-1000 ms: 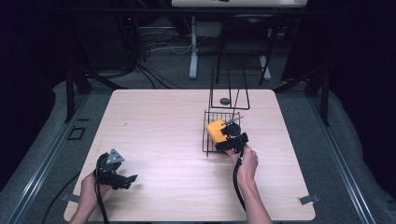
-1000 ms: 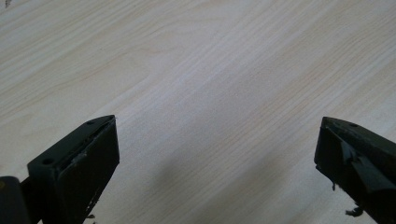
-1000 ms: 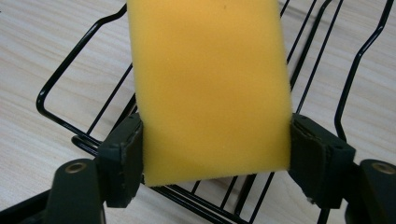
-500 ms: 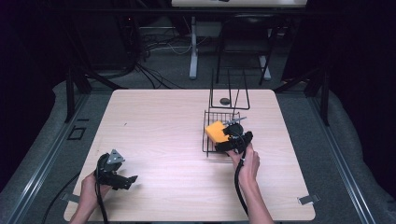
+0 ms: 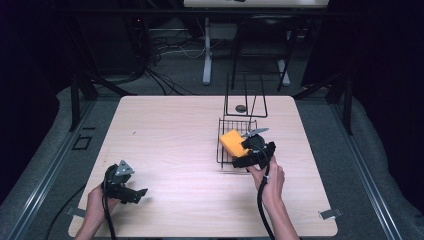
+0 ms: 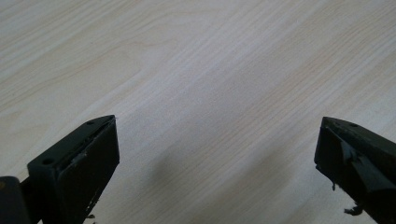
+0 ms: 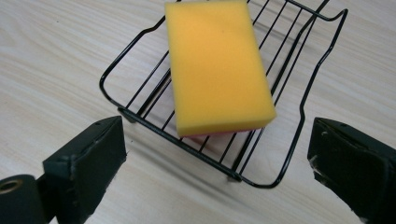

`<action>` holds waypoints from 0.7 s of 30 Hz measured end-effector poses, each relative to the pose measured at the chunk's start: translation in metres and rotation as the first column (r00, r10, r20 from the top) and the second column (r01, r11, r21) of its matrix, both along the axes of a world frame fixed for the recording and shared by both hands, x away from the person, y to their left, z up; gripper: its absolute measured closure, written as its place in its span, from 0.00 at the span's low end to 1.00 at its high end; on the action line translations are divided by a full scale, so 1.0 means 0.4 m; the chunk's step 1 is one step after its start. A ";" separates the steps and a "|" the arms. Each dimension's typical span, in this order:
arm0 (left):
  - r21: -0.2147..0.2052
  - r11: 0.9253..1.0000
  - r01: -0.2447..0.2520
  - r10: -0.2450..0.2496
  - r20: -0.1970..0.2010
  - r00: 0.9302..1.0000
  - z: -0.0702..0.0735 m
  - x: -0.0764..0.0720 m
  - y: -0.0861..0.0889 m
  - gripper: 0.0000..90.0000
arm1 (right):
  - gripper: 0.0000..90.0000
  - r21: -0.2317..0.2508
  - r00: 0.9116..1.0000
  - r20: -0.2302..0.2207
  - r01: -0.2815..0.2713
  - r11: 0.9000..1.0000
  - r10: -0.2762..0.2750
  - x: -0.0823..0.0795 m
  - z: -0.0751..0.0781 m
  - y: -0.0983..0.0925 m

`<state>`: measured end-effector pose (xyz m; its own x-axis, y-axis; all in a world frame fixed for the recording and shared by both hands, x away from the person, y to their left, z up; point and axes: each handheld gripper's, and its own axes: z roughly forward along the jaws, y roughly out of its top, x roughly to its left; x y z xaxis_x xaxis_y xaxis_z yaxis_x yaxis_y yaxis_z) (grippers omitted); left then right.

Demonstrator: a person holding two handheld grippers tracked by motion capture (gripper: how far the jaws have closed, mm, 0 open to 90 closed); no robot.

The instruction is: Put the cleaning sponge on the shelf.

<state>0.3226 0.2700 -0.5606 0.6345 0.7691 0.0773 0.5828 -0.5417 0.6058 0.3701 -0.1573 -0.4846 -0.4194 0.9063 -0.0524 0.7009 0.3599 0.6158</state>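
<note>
- The right gripper view showed what the high view could not: the yellow sponge (image 7: 218,67) lay flat on the bars of the black wire rack (image 7: 299,112), with a thin pink layer along its underside edge, and the right gripper (image 7: 224,154) stood with jaws wide apart, empty, just short of the rack's near rim.
- The left gripper view showed bare pale wood between the widely parted, empty jaws of the left gripper (image 6: 217,154).
- The high view alone gave the layout: the table (image 5: 165,135), the left gripper (image 5: 137,194) near its front left corner, the right gripper (image 5: 245,161) at the rack (image 5: 222,150), and, beyond it, a tall wire stand (image 5: 245,102) with a small dark round object (image 5: 241,107) at its foot.
- Compared with a second earlier, the right gripper had drawn back slightly from the sponge (image 5: 233,141); the left gripper had stayed put.
- Counted: two grippers, one sponge, one rack, one stand, one small round object.
</note>
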 end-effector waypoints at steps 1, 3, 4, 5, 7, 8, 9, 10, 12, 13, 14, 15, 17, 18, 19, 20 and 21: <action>-0.002 1.000 -0.002 0.002 -0.001 1.000 0.000 0.001 0.001 0.00 | 0.04 0.007 1.000 0.000 -0.001 1.000 0.001 -0.014 0.009 -0.006; -0.003 1.000 -0.004 0.004 -0.002 1.000 -0.001 0.001 0.000 0.00 | 0.04 0.005 1.000 0.000 -0.007 1.000 0.007 -0.026 0.018 -0.013; -0.003 1.000 -0.004 0.004 -0.002 1.000 -0.001 0.001 0.000 0.00 | 0.04 0.005 1.000 0.000 -0.007 1.000 0.007 -0.026 0.018 -0.013; -0.002 1.000 -0.003 0.003 -0.003 1.000 -0.001 0.001 0.000 0.00 | 0.04 0.004 1.000 0.003 -0.017 1.000 0.017 -0.039 0.026 -0.019; -0.001 1.000 -0.001 0.001 -0.003 1.000 -0.001 0.001 -0.001 0.00 | 0.04 0.002 1.000 0.006 -0.020 1.000 0.020 -0.046 0.030 -0.021; 0.002 1.000 0.001 -0.001 -0.004 1.000 -0.001 0.001 -0.001 0.00 | 0.04 -0.006 1.000 0.013 -0.019 1.000 0.020 -0.061 0.040 -0.026; 0.002 1.000 0.001 -0.001 -0.004 1.000 -0.001 0.001 -0.001 0.00 | 0.04 -0.006 1.000 0.012 -0.023 1.000 0.023 -0.068 0.044 -0.029; 0.001 1.000 0.000 0.000 -0.005 1.000 -0.001 0.001 -0.001 0.00 | 0.04 -0.006 1.000 0.012 -0.023 1.000 0.023 -0.068 0.044 -0.029; 0.002 1.000 0.000 0.000 -0.004 1.000 -0.001 0.002 0.000 0.00 | 0.04 0.004 0.999 0.015 -0.033 0.999 0.033 -0.089 0.054 -0.040; 0.002 1.000 -0.001 0.001 -0.004 1.000 -0.001 0.002 0.000 0.00 | 0.04 0.013 0.999 0.014 -0.036 0.999 0.035 -0.095 0.056 -0.045; 0.002 1.000 -0.001 0.001 -0.004 1.000 -0.001 0.002 0.000 0.00 | 0.04 0.017 0.999 0.012 -0.036 0.999 0.036 -0.101 0.058 -0.050; 0.001 1.000 -0.001 0.001 -0.006 1.000 -0.002 0.001 -0.001 0.00 | 0.04 0.019 0.999 0.010 -0.034 0.999 0.034 -0.108 0.061 -0.055; -0.001 1.000 -0.002 0.002 -0.008 1.000 -0.002 0.000 -0.002 0.00 | 0.04 0.023 0.999 0.013 -0.034 0.999 0.034 -0.115 0.063 -0.061; -0.001 1.000 -0.001 0.001 -0.007 1.000 -0.002 0.001 -0.002 0.00 | 0.04 0.021 0.999 0.012 -0.032 0.999 0.032 -0.122 0.064 -0.066; -0.002 1.000 -0.001 0.001 -0.008 1.000 -0.002 0.001 -0.002 0.00 | 0.04 0.016 0.999 0.013 -0.031 0.999 0.031 -0.129 0.065 -0.071; -0.001 1.000 0.001 -0.001 -0.013 1.000 -0.001 0.001 -0.001 0.00 | 0.04 0.014 0.999 0.014 -0.030 0.999 0.029 -0.135 0.065 -0.077; -0.001 1.000 -0.002 0.002 -0.008 1.000 -0.002 0.001 -0.001 0.00 | 0.04 0.013 1.000 0.015 -0.025 1.000 0.025 -0.142 0.065 -0.083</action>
<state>0.3229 0.2695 -0.5613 0.6335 0.7704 0.0716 0.5884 -0.5398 0.6020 0.3131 -0.1906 -0.4587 -0.4412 0.8962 -0.0465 0.6827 0.3689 0.6308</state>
